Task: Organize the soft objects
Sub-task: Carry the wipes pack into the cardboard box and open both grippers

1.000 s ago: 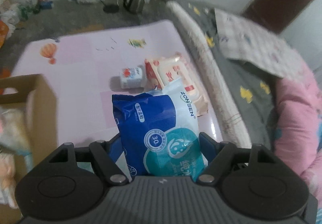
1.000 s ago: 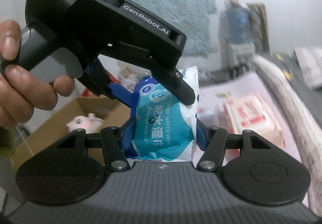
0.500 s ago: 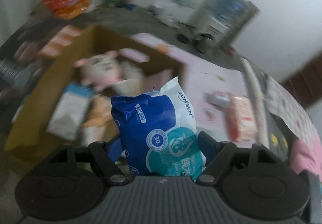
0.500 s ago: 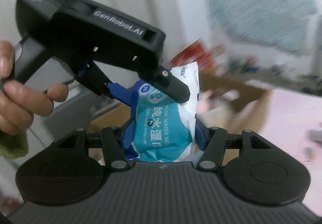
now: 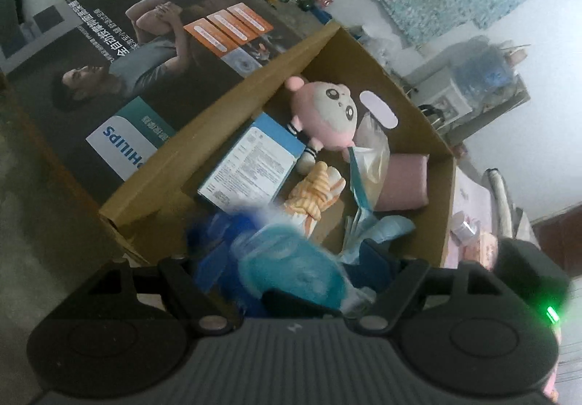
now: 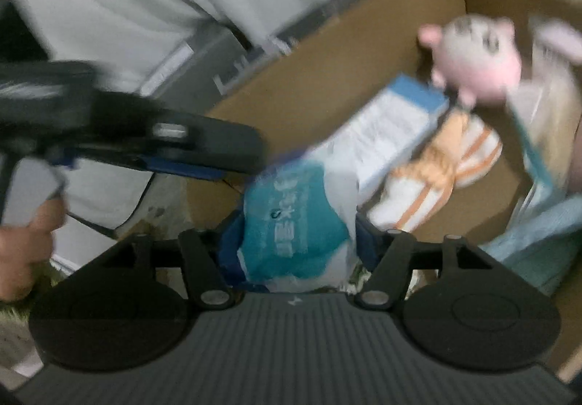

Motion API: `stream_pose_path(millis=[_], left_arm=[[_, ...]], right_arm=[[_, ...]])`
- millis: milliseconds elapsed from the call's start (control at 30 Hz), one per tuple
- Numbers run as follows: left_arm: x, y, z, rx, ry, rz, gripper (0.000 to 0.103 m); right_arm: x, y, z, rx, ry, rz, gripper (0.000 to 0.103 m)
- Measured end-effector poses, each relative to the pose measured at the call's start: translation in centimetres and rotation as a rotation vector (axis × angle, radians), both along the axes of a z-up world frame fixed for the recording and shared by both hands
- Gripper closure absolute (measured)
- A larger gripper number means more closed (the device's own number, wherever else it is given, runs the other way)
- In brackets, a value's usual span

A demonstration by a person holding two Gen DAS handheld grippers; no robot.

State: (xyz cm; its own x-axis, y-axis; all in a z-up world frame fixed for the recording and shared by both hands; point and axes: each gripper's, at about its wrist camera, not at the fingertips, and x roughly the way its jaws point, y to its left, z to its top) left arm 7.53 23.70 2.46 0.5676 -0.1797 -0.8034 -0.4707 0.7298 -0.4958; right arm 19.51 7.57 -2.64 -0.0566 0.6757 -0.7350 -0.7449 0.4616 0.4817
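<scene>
Wipes pack [image 6: 294,223], blurred, sits between both tongs, their jaws just opening.

The cardboard box [image 5: 232,121] stands open at the top, so the way in from above is free. Its floor is crowded: a pink plush toy [image 5: 327,114] fills the far middle, a blue-and-white carton [image 5: 251,165] leans along the left wall, a striped orange plush [image 5: 316,194] lies in the centre, and a clear plastic bag [image 5: 371,157] with a pink cushion [image 5: 403,183] takes the right side. Bare cardboard shows only in the near left corner and a strip by the light blue cloth [image 5: 382,230]. A big printed appliance box [image 5: 145,70] flanks the left wall outside. The wipes pack [image 5: 291,267] sits over the near rim
</scene>
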Motion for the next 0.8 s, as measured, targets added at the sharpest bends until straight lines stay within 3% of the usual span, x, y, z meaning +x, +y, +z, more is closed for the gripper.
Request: stream_pose_path(millis=[100, 267, 400, 567, 800], left_arm=[[-0.5, 0.0, 0.4, 0.027, -0.029, -0.006, 0.022], [-1.0, 0.2, 1.5, 0.053, -0.090, -0.029, 0.022], [-1.6, 0.8, 2.4, 0.077, -0.146, -0.027, 0.021], [-2.7, 2.0, 3.0, 0.097, -0.188, 0.013, 0.021], [-3.6, 3.5, 3.1, 0.090, -0.197, 0.047, 0.021]], right_arm=[[0.6, 0.4, -1.3, -0.027, 0.062, -0.022, 0.039], [2.5, -0.4, -2.4, 0.014, 0.153, -0.101, 0.039], [3.2, -0.3, -2.9, -0.051, 0.120, -0.138, 0.042], [2.8, 1.6, -4.0, -0.160, 0.098, -0.079, 0.055], [2.2, 4.5, -3.5, -0.166, 0.064, -0.043, 0.061]])
